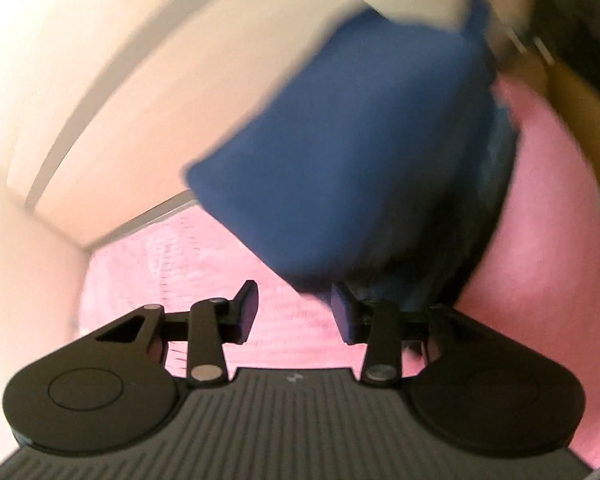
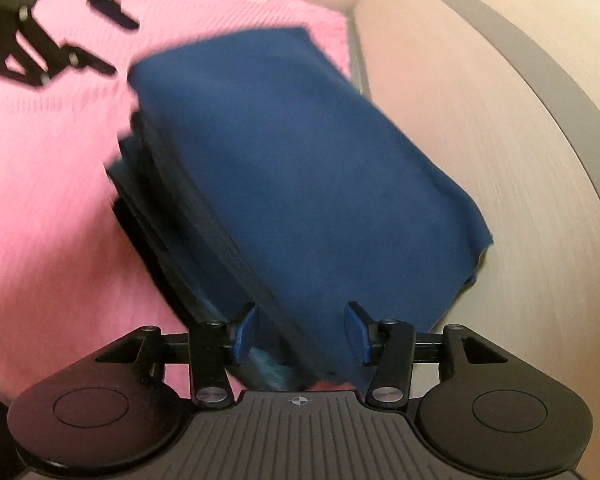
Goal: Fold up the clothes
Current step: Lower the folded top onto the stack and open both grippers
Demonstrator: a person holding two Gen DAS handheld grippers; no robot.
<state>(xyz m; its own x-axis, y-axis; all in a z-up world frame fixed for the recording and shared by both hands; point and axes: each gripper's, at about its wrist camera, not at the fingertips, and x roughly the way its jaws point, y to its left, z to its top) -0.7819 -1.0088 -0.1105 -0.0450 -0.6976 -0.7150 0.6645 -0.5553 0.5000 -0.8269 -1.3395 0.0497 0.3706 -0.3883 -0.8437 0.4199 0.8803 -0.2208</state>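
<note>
A folded blue garment (image 2: 300, 184) lies on a pink blanket (image 2: 48, 184), its far side running up against a pale wall (image 2: 480, 160); both pictures are smeared by motion. Through my right wrist camera the garment fills the centre of the frame, its stacked dark folds showing along the edge toward 8 o'clock. My right gripper (image 2: 302, 334) has its jaws apart with the garment's near edge lying between the blue pads (image 2: 247, 330), though I cannot tell whether either pad touches the cloth. At 10 o'clock in that view my left gripper (image 2: 112, 44) hangs over the blanket, well apart from the garment, its fingers spread. Through my left wrist camera the left gripper (image 1: 296, 316) stands open over bare pink blanket, and the garment (image 1: 360, 168) spreads from centre toward 1 o'clock, its near corner just beside the right-hand pad (image 1: 342, 314).
</note>
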